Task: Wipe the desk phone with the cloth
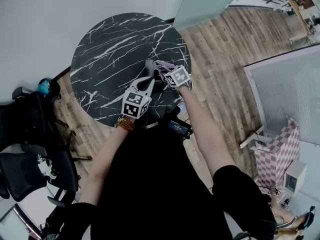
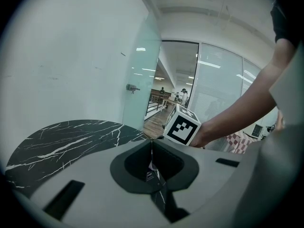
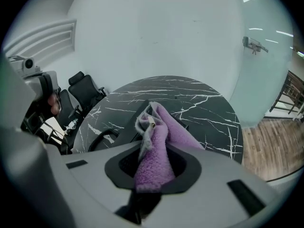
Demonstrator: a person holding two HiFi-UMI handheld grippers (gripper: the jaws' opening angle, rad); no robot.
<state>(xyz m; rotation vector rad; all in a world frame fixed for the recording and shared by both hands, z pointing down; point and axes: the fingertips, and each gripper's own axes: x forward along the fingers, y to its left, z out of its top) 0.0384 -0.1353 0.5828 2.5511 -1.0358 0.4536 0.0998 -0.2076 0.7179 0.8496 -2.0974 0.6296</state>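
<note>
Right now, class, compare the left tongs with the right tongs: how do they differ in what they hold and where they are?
The right tongs are clamped on a purple cloth; the left tongs are closed with nothing visibly gripped. In the head view, the right tongs reach farther over the table than the left tongs. Both hang above the black marble table.
</note>
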